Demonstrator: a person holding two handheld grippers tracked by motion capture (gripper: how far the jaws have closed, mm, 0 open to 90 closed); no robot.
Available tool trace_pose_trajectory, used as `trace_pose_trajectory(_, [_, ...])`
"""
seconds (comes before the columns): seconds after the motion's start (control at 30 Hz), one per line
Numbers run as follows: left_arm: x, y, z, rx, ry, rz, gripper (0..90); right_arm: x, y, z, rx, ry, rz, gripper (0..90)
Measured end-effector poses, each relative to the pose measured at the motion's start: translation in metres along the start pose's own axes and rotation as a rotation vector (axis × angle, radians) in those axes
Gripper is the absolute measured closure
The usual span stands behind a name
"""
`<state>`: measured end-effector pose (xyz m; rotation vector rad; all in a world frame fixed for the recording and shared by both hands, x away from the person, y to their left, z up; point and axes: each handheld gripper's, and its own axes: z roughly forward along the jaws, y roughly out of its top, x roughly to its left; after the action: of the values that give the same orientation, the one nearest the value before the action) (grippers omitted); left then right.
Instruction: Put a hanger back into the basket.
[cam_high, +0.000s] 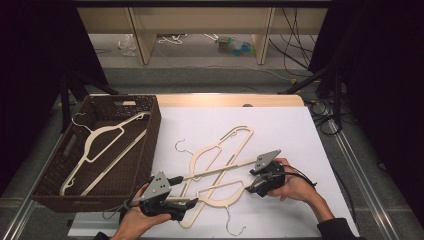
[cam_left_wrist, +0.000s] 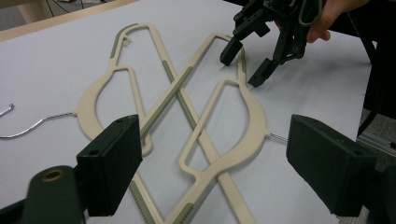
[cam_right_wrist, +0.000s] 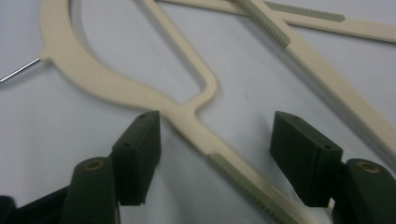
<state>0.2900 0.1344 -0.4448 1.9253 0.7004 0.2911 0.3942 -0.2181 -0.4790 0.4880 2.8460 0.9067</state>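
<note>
Two cream plastic hangers lie crossed on the white table sheet (cam_high: 280, 130). The far hanger (cam_high: 205, 152) (cam_left_wrist: 93, 100) has its wire hook toward the basket. The near hanger (cam_high: 220, 189) (cam_left_wrist: 252, 135) (cam_right_wrist: 116, 88) points its hook at the table's front edge. My right gripper (cam_high: 251, 187) (cam_right_wrist: 219, 154) is open, tips down at the sheet, with the near hanger's arm running between its fingers and touching neither pad. My left gripper (cam_high: 194, 202) (cam_left_wrist: 215, 172) is open low over the crossing arms at the front left. The left gripper view also shows the right gripper (cam_left_wrist: 245, 65) farther off.
A brown woven basket (cam_high: 150, 135) stands at the left of the table and holds a third cream hanger (cam_high: 107, 145). Cables trail off the right side. Beyond the table's far edge are the floor and wooden furniture legs.
</note>
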Motion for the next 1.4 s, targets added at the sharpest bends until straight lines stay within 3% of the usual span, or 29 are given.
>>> trace_pose_trajectory(0.07, [0.000,0.000,0.000,0.000,0.002,0.000,18.4,0.001,0.000,-0.002,0.013,0.012,-0.014,39.6])
trace_pose_trajectory(0.1, [0.002,0.000,0.000,0.003,0.008,0.023,18.5,0.006,0.000,-0.005,0.040,0.021,-0.042,44.1])
trace_pose_trajectory(0.27, [0.002,-0.001,0.000,0.006,0.011,-0.006,18.8,0.014,0.002,-0.012,0.112,0.065,-0.098,57.1])
trace_pose_trajectory(0.3, [0.003,0.000,0.000,0.004,0.009,0.014,18.9,0.016,0.002,-0.012,0.124,0.071,-0.116,58.4])
trace_pose_trajectory(0.5, [0.002,-0.001,0.000,0.007,0.006,-0.006,19.0,0.023,0.001,-0.017,0.173,0.133,-0.193,60.3])
trace_pose_trajectory(0.57, [0.002,-0.001,0.001,0.006,0.005,-0.006,19.0,0.024,0.001,-0.017,0.175,0.135,-0.195,60.9])
trace_pose_trajectory(0.63, [0.003,0.000,0.001,0.009,-0.004,0.012,19.1,0.027,0.004,-0.018,0.207,0.150,-0.245,68.4])
trace_pose_trajectory(0.7, [0.003,0.000,0.001,0.007,-0.003,0.012,19.1,0.028,0.005,-0.017,0.221,0.151,-0.272,69.5])
trace_pose_trajectory(0.77, [0.002,-0.001,0.002,0.008,-0.004,-0.002,19.1,0.028,0.006,-0.017,0.223,0.155,-0.285,70.5])
trace_pose_trajectory(0.87, [0.003,-0.001,0.001,0.012,0.002,0.018,19.2,0.028,0.006,-0.017,0.222,0.155,-0.303,71.0])
trace_pose_trajectory(1.0, [0.003,-0.001,0.002,0.013,0.001,0.011,19.4,0.030,0.009,-0.015,0.239,0.171,-0.358,72.0])
trace_pose_trajectory(1.1, [0.003,-0.001,0.003,0.016,-0.004,-0.006,19.5,0.029,0.008,-0.015,0.234,0.174,-0.362,72.0])
trace_pose_trajectory(1.13, [0.003,-0.001,0.004,0.019,-0.002,0.011,19.6,0.031,0.008,-0.015,0.238,0.167,-0.380,72.7])
trace_pose_trajectory(1.27, [0.003,-0.001,0.005,0.021,-0.012,0.015,19.6,0.031,0.008,-0.016,0.239,0.183,-0.378,77.4])
trace_pose_trajectory(1.3, [0.002,-0.002,0.005,0.021,-0.013,-0.005,19.7,0.033,0.009,-0.017,0.245,0.178,-0.391,78.2])
trace_pose_trajectory(1.37, [0.002,-0.002,0.006,0.024,-0.008,-0.001,19.7,0.033,0.009,-0.017,0.243,0.181,-0.392,78.5])
trace_pose_trajectory(1.4, [0.003,-0.002,0.007,0.035,-0.007,0.028,19.7,0.032,0.009,-0.017,0.237,0.172,-0.396,78.9])
